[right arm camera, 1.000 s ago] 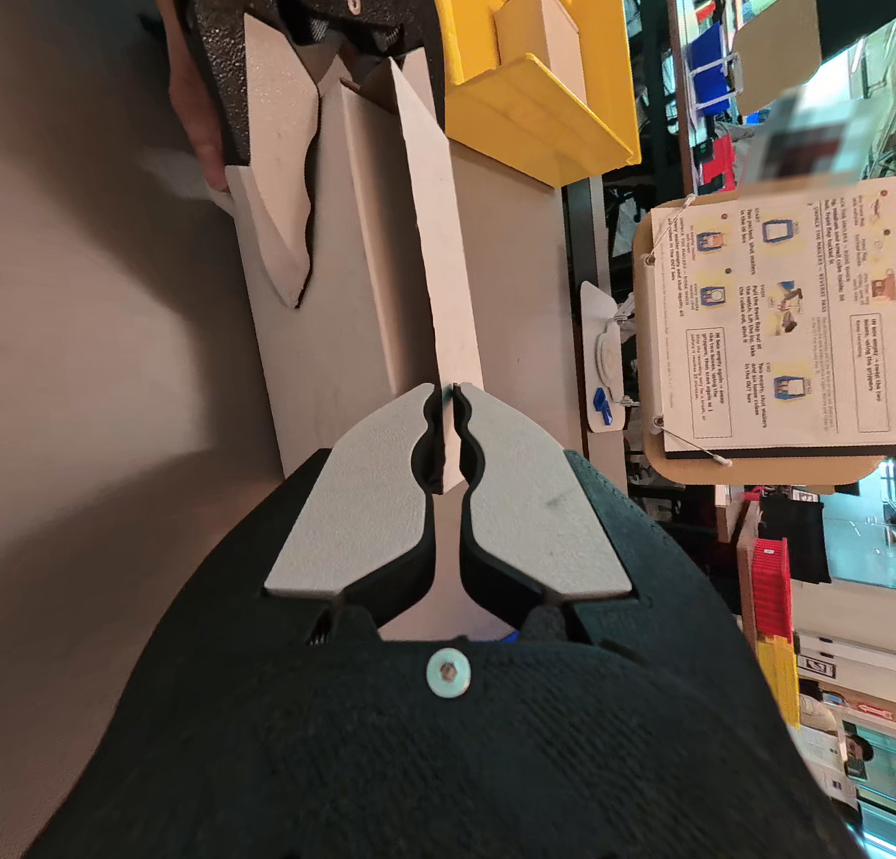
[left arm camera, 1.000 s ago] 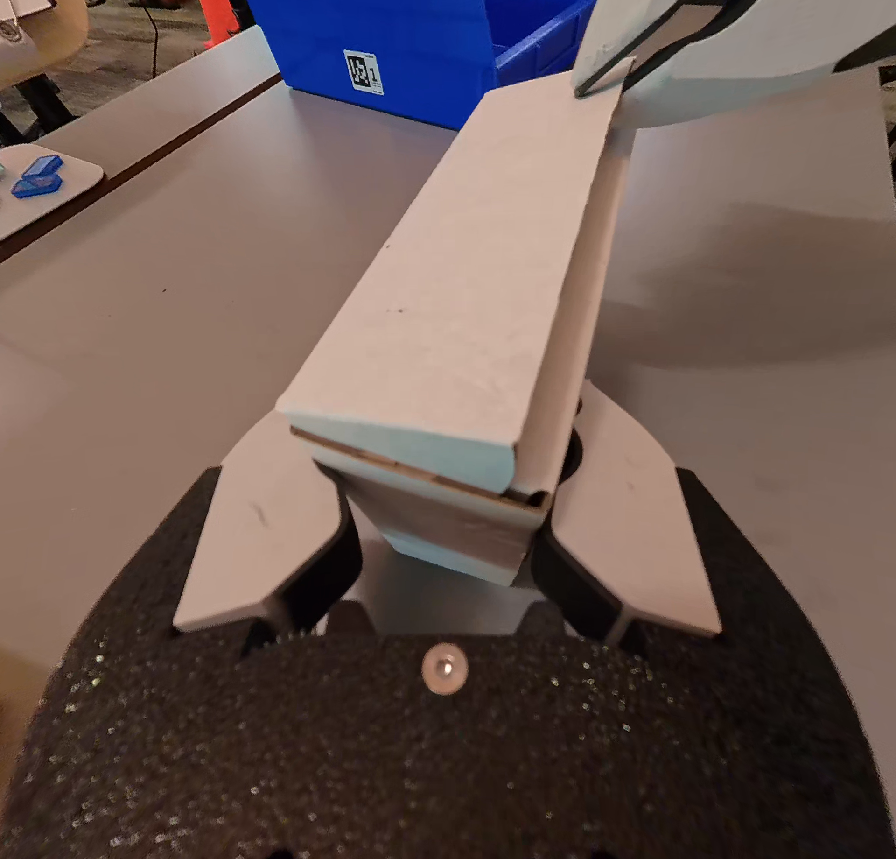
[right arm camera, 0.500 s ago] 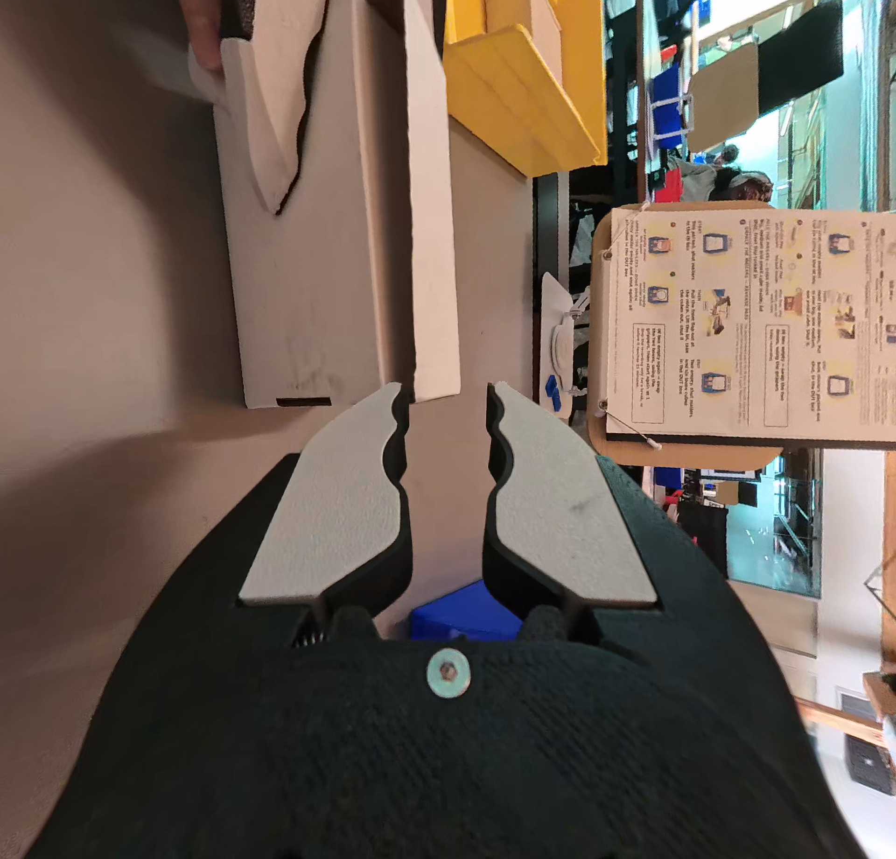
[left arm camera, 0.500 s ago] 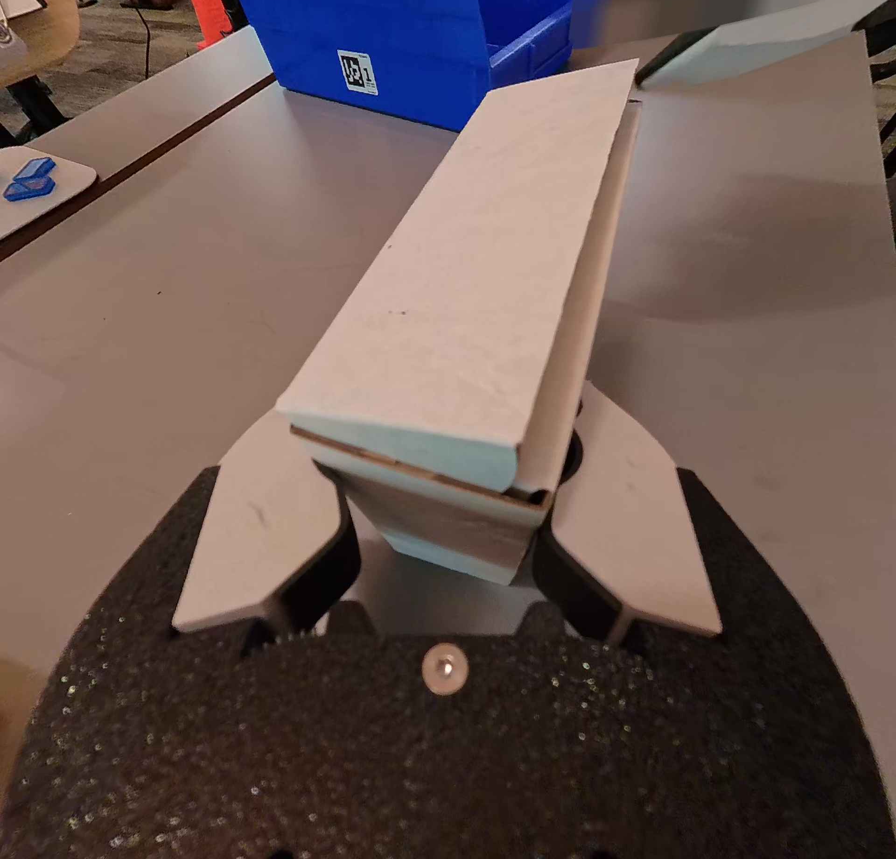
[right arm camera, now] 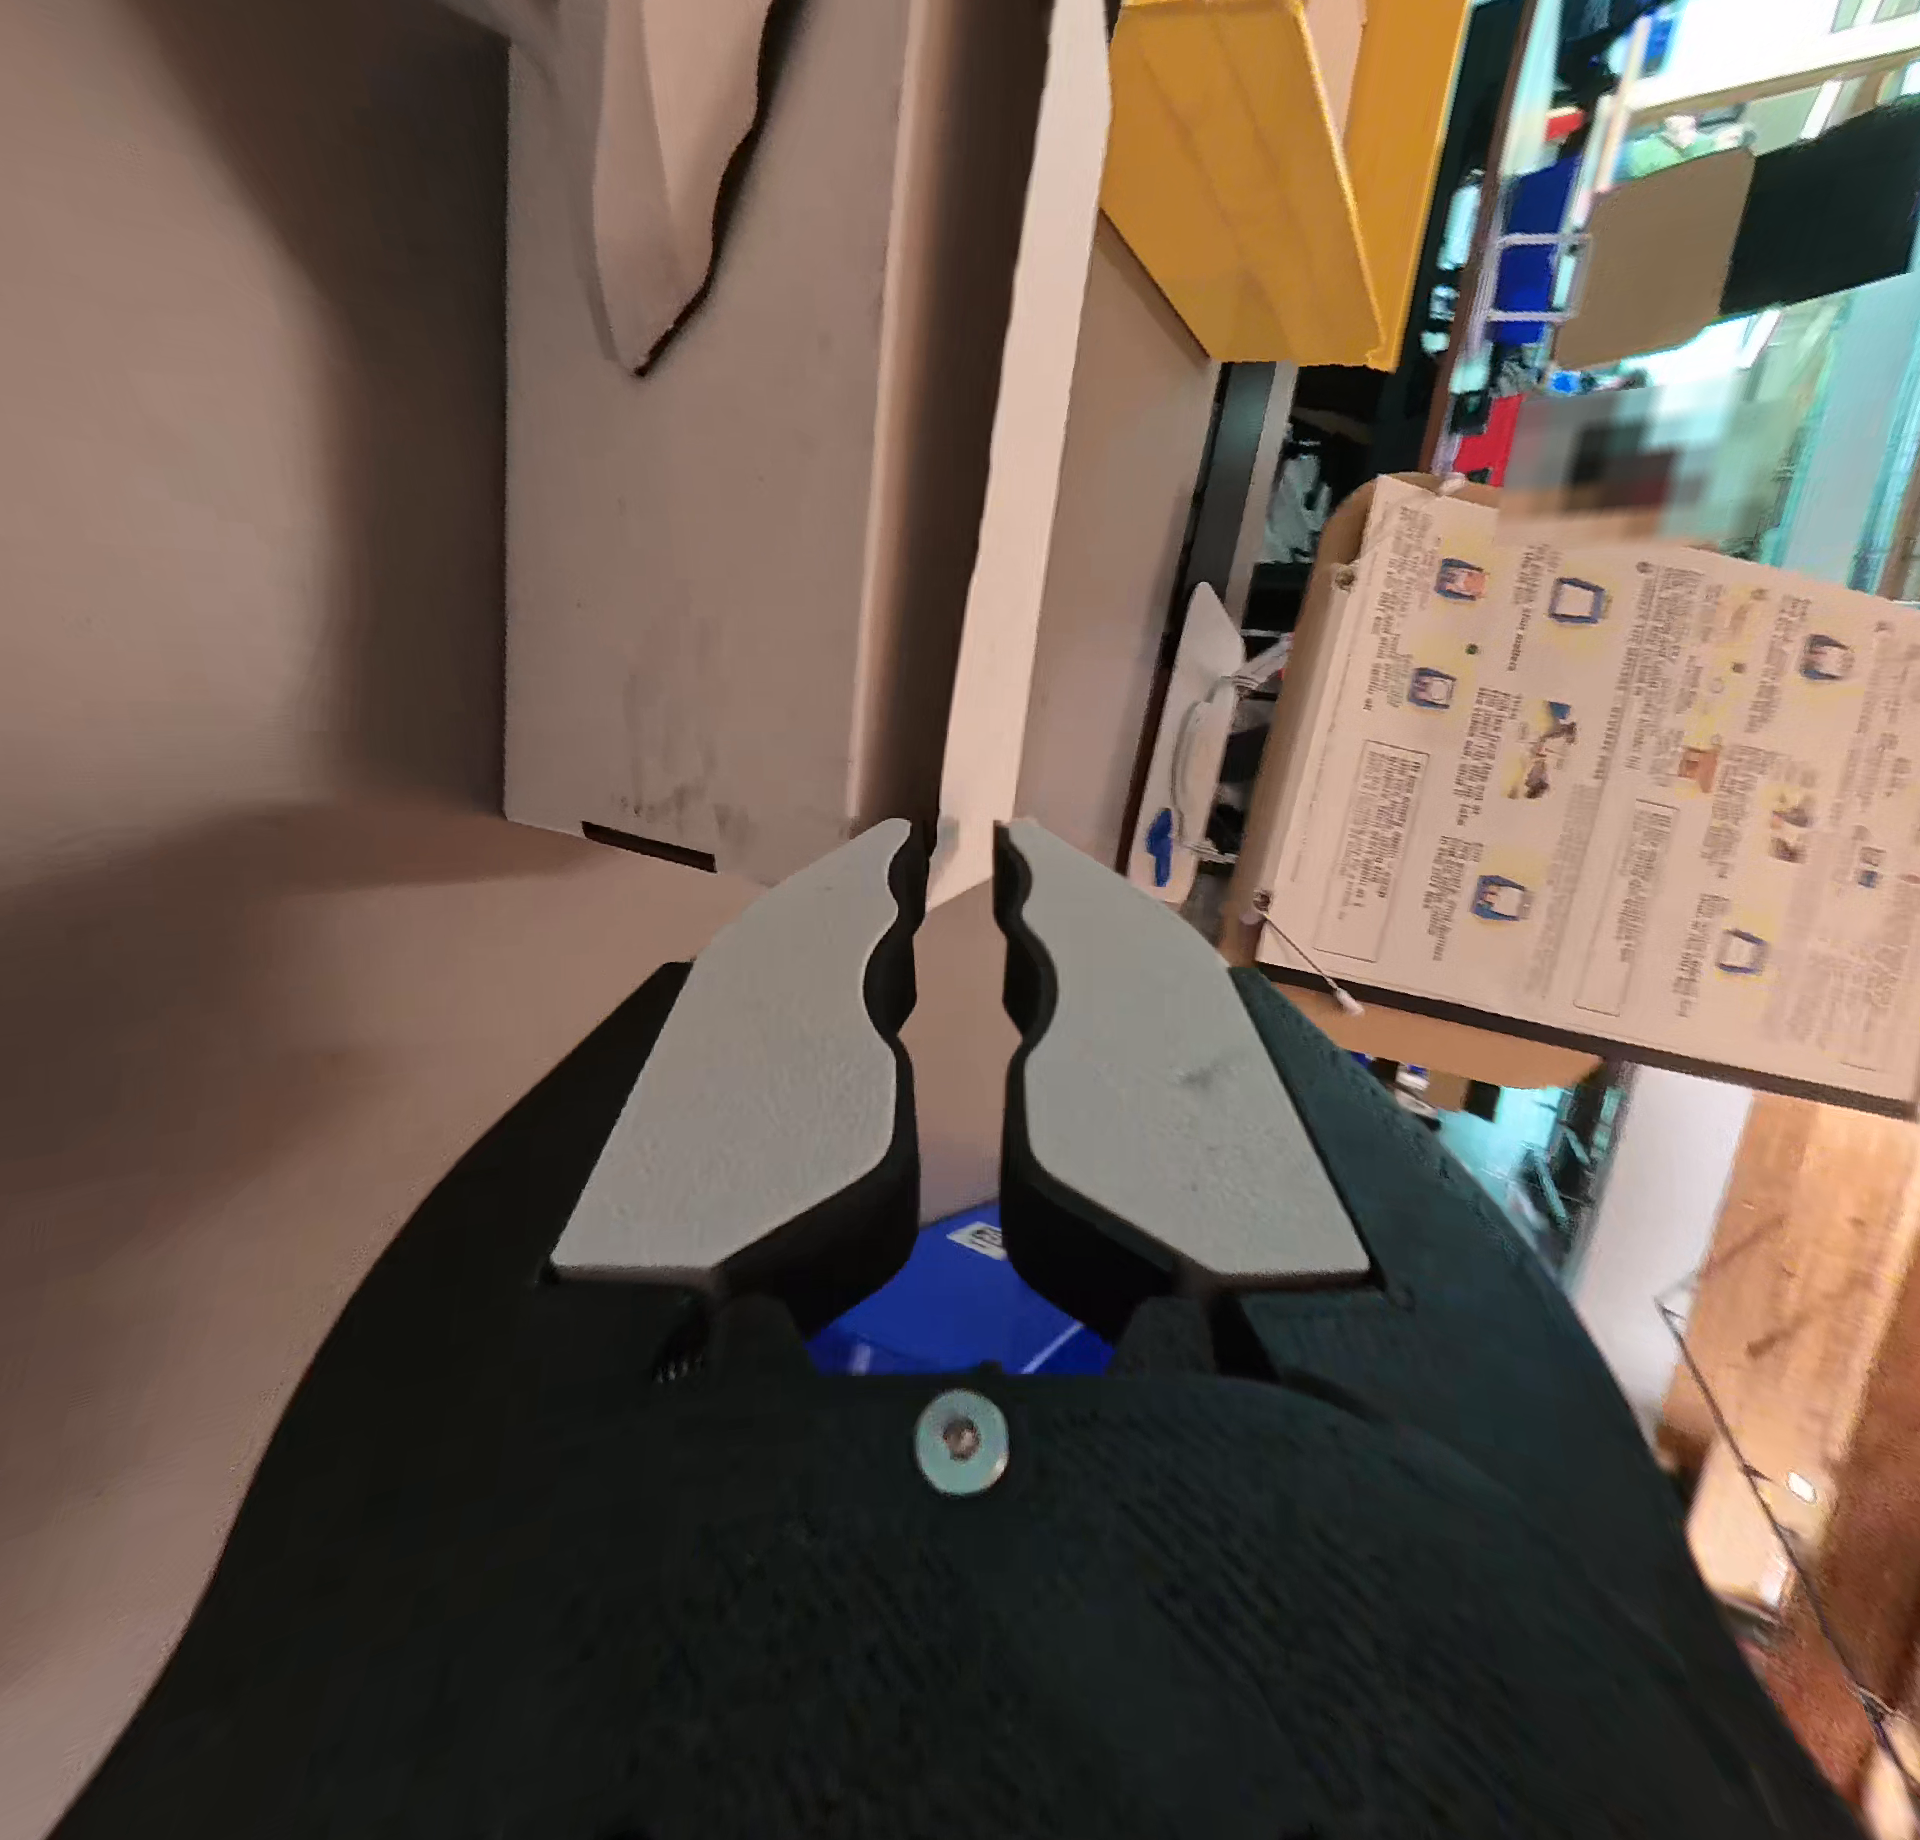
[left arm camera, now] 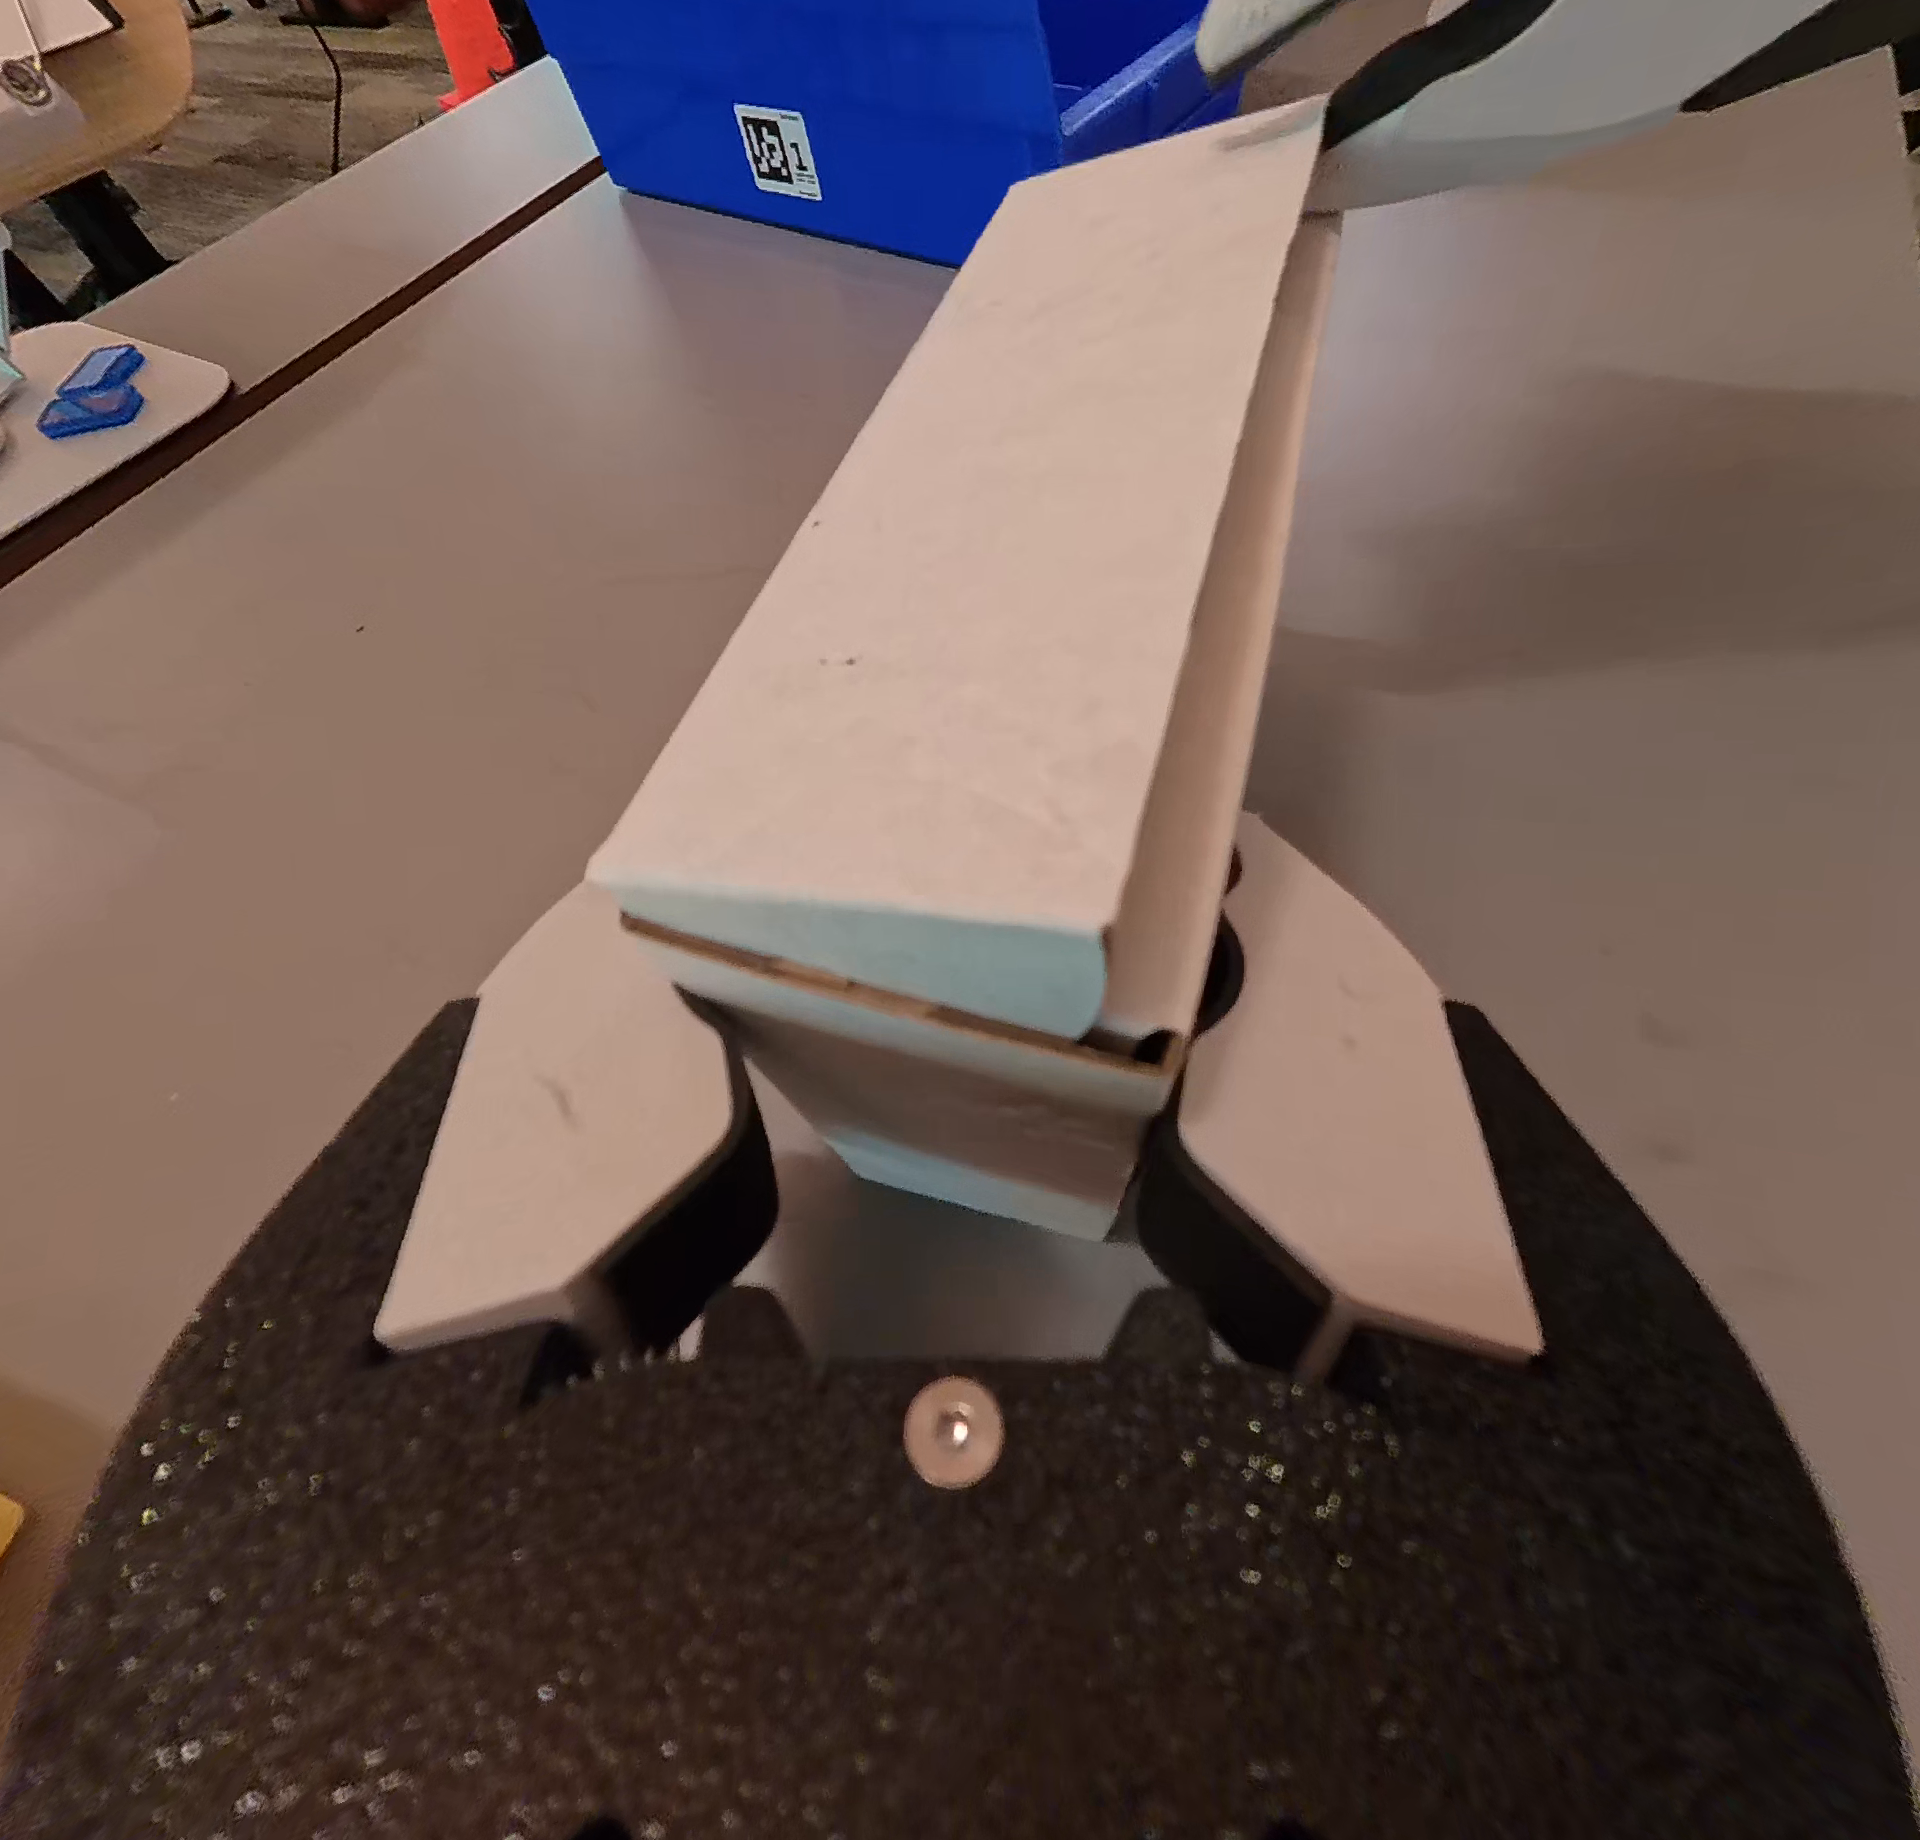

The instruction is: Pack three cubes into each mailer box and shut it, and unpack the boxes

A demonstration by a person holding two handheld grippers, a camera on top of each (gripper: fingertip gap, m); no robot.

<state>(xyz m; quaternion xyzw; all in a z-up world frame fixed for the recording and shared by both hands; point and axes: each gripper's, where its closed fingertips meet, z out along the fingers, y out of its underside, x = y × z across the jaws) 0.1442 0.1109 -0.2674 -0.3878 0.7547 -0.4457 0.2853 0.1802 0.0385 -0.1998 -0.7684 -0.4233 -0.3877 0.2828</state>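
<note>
A white cardboard mailer box [left arm camera: 987, 543] lies lengthwise on the grey table [left arm camera: 416, 647], its lid flap slightly raised. My left gripper [left arm camera: 935, 969] is shut on the box's near end, one finger on each side. My right gripper [left arm camera: 1340, 55] is at the far end, its jaws a narrow gap apart around the flap's corner. In the right wrist view the right gripper [right arm camera: 954, 840] straddles the end of the upright flap [right arm camera: 1029, 388]. The box [right arm camera: 707, 595] lies beyond it. One of the left gripper's fingers [right arm camera: 665, 180] shows at the far end. No cubes are visible.
A blue bin [left arm camera: 831, 45] with a tag stands behind the box. A yellow bin [right arm camera: 1247, 128] holding a cardboard piece is past the box's other end. An instruction board [right arm camera: 1610, 782] stands off the table. A small white board with blue pieces [left arm camera: 94, 398] lies far left. The tips of one gripper are about 11 cm away from the tips of the other.
The right gripper let go of the flap and pulled back. It has now come back to the flap's end with its jaws narrowed. The left gripper and box have stayed put.
</note>
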